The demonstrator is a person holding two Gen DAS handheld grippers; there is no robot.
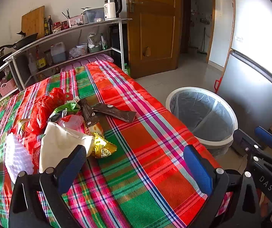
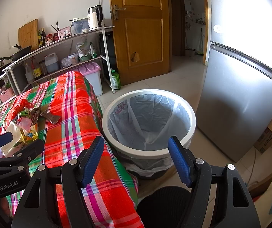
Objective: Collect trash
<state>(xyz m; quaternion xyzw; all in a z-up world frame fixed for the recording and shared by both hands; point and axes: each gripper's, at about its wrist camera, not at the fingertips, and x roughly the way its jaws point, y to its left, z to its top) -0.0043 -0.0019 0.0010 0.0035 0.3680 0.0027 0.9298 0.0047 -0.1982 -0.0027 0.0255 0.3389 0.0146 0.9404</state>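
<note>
My left gripper [image 2: 12, 142] reads "GenRobot.AI"; both stand apart, empty. The trash pile [image 1: 69, 125] lies on the plaid cloth [image 1: 155, 133] left of the bin [image 2: 149, 121] — my right gripper [image 2: 136, 157] hovers at the bin's near rim.

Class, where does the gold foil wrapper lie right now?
In the left wrist view the gold foil wrapper lies on the plaid cloth, at the near edge of the trash pile, beside the white bag.
</note>
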